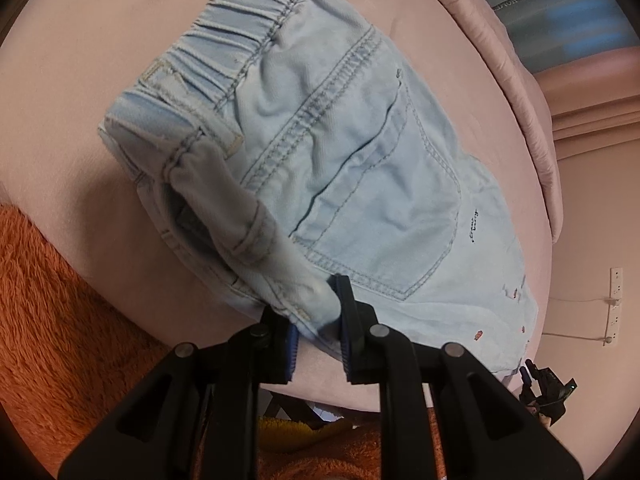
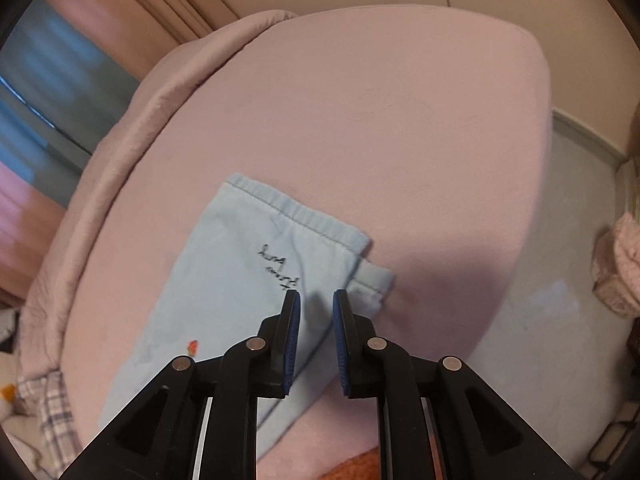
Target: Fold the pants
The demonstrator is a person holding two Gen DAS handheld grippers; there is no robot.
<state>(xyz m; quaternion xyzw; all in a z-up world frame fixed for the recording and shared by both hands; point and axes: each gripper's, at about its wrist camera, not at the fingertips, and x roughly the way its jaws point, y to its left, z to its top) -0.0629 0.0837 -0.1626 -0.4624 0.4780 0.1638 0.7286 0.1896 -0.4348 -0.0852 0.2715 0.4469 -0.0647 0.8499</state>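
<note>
1. My left hand-held gripper [image 1: 316, 312] pinches a bunched fold of the pants [image 1: 340, 152] near the waist, I judge to carry it across for a fold.
2. My right hand-held gripper [image 2: 316, 312] hangs open over the leg hems [image 2: 296, 216], holding nothing.
3. The pants lie on a pink bed [image 2: 400, 100]: soft pale denim, gathered elastic waistband [image 1: 240, 28], stitched pocket.
</note>
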